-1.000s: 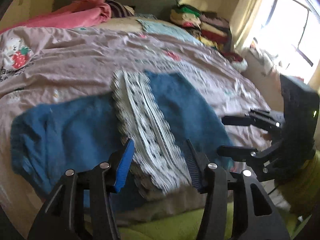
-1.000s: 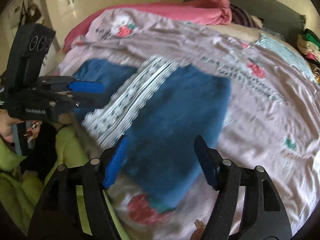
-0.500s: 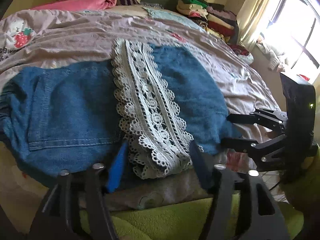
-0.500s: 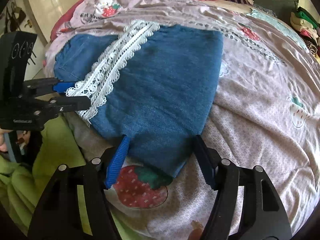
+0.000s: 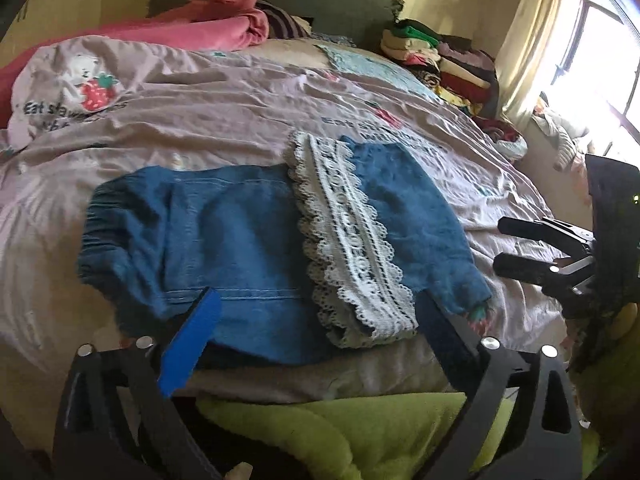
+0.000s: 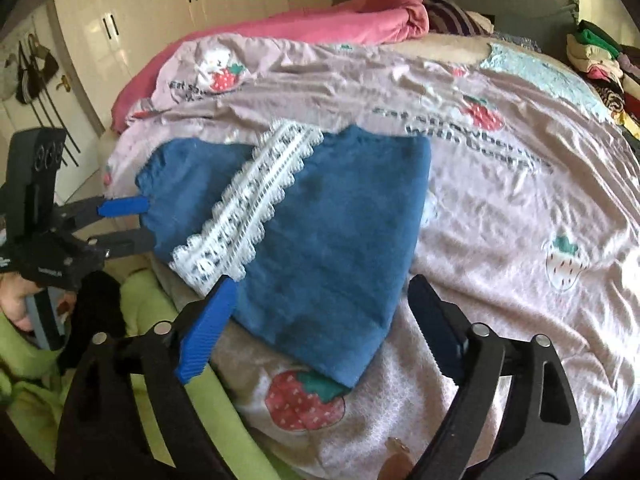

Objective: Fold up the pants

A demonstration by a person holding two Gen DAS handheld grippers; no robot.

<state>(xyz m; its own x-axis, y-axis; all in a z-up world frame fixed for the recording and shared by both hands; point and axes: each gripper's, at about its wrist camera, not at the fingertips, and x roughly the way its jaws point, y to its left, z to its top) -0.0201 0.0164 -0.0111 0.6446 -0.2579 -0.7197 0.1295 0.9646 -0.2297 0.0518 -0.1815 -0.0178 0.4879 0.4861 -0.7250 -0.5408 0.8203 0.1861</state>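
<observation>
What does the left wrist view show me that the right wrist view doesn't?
Only the left wrist view shows the window, the curtain and the stitched pocket seam on the pants. Only the right wrist view shows the white wardrobe doors and the bags hanging on the wall. Both show the blue pants with their lace trim lying on the strawberry bedspread, the pink blanket, the pile of folded clothes, and both grippers open, holding nothing.

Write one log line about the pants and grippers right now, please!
pants: folded, lace hem on top, lying on bed | left gripper: open, empty | right gripper: open, empty
</observation>
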